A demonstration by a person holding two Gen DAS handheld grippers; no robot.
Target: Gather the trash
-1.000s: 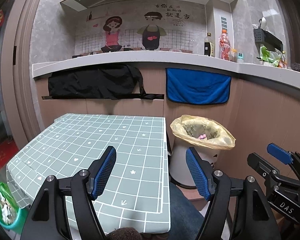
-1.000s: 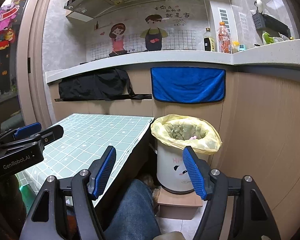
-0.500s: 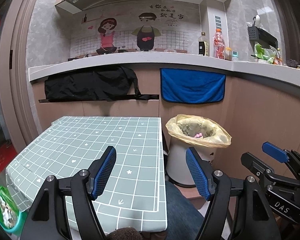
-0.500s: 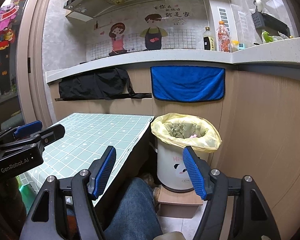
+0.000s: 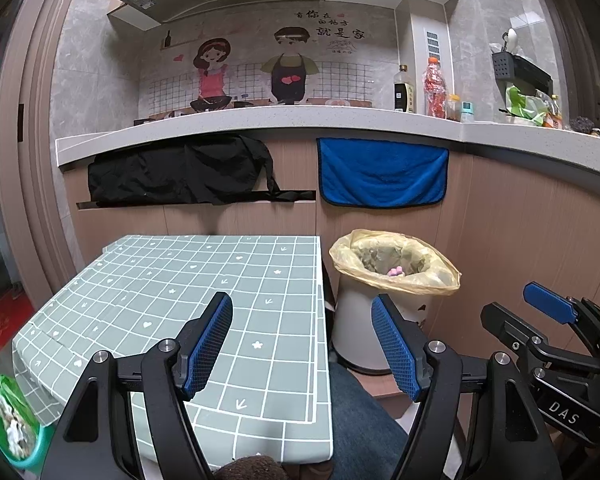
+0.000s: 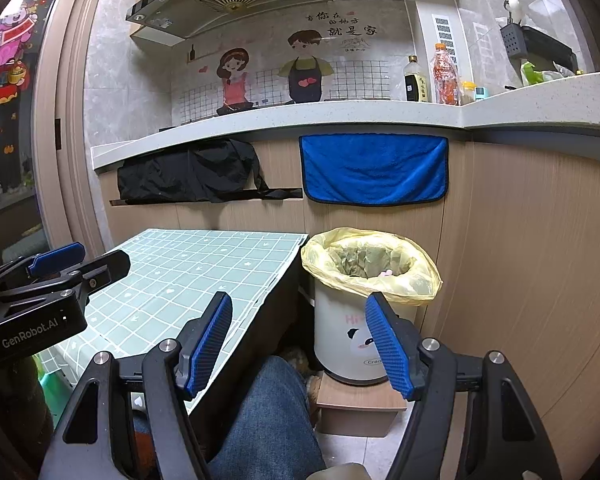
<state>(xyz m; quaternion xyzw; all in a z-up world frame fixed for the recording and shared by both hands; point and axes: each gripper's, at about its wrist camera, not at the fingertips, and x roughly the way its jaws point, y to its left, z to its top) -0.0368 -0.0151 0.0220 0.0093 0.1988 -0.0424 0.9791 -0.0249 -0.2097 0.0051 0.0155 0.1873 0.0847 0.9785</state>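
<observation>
A white trash bin (image 5: 364,332) with a yellow bag liner (image 5: 392,264) stands on the floor right of the table; a small pink item (image 5: 396,271) lies inside. The bin shows in the right wrist view too (image 6: 352,332). My left gripper (image 5: 302,340) is open and empty above the near edge of the green grid tablecloth (image 5: 180,292). My right gripper (image 6: 300,338) is open and empty, low in front of the bin. Each gripper shows in the other's view, the right one (image 5: 548,332) and the left one (image 6: 40,292).
A green bag with white scraps (image 5: 8,428) sits at the lower left, beside the table. A blue towel (image 5: 382,172) and black cloth (image 5: 180,176) hang under the counter (image 5: 260,120). The bin stands on a small wooden block (image 6: 360,404). A person's jeans knee (image 6: 268,412) is below.
The left wrist view has risen and pulled back a little, so the table and bin sit lower in it. The right gripper has hardly moved. Both grippers stay open.
</observation>
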